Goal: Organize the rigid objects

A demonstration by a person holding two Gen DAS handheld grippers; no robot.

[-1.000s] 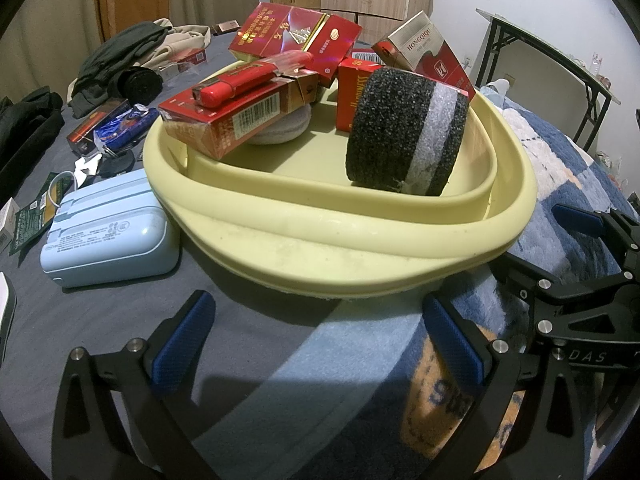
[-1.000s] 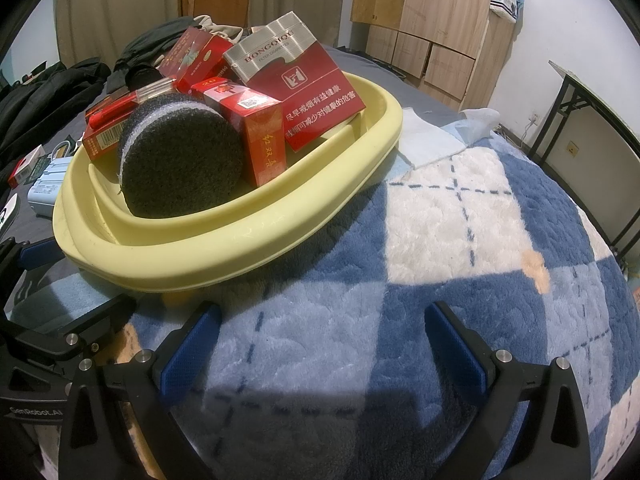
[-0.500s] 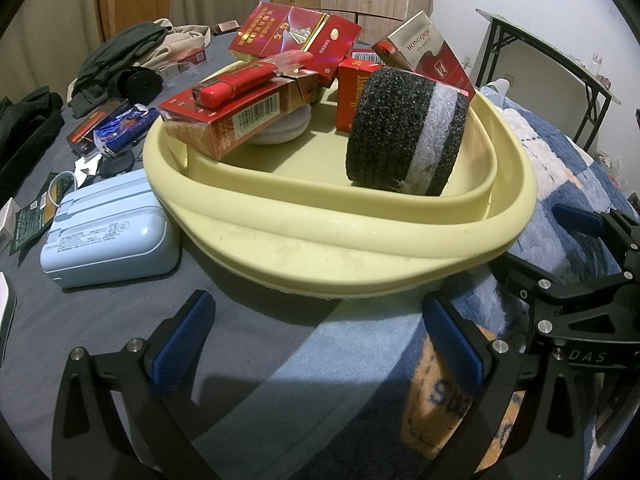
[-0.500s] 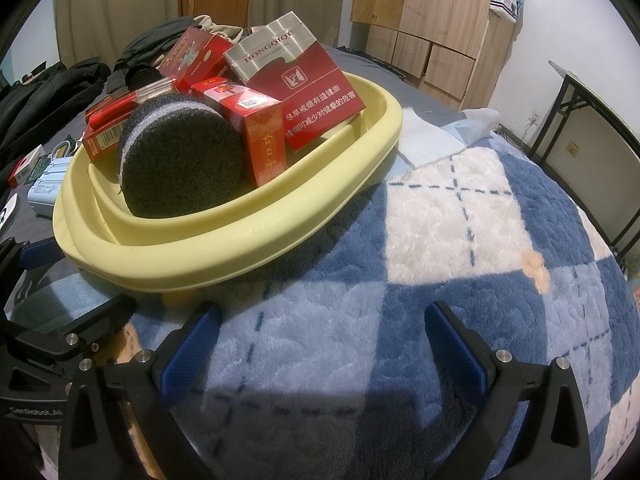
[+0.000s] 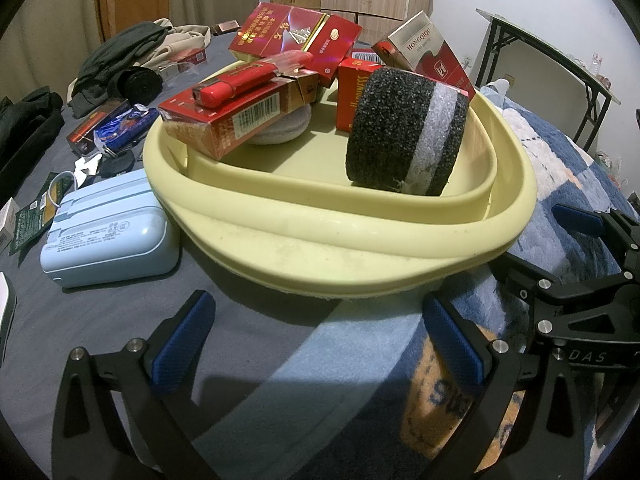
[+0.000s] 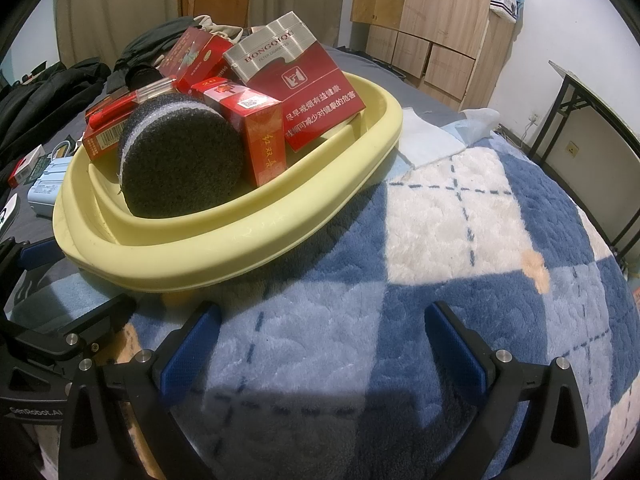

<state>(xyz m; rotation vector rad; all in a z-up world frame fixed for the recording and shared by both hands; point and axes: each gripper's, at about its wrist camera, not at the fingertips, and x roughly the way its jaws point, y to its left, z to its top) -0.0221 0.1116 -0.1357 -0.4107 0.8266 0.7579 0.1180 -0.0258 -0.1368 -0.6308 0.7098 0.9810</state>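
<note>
Yellow basin [image 5: 360, 240] w/ red cigarette packs [image 6: 308, 92] & black sponge roll [image 5: 404, 136] sat on bed's blue plaid blanket [image 6: 460, 240]; blue case [image 5: 108, 228] beside it. Wood cabinets [image 6: 432, 20] behind. Left gripper [image 5: 320, 344] & right gripper [image 6: 320, 344]: jaws wide apart, empty.

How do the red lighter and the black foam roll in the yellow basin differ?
The red lighter is slim, glossy and lies flat atop a red carton; the black foam roll is thick, coarse, with a white band, and stands on its edge on the yellow basin floor. Both sit inside the basin, ungripped.
</note>
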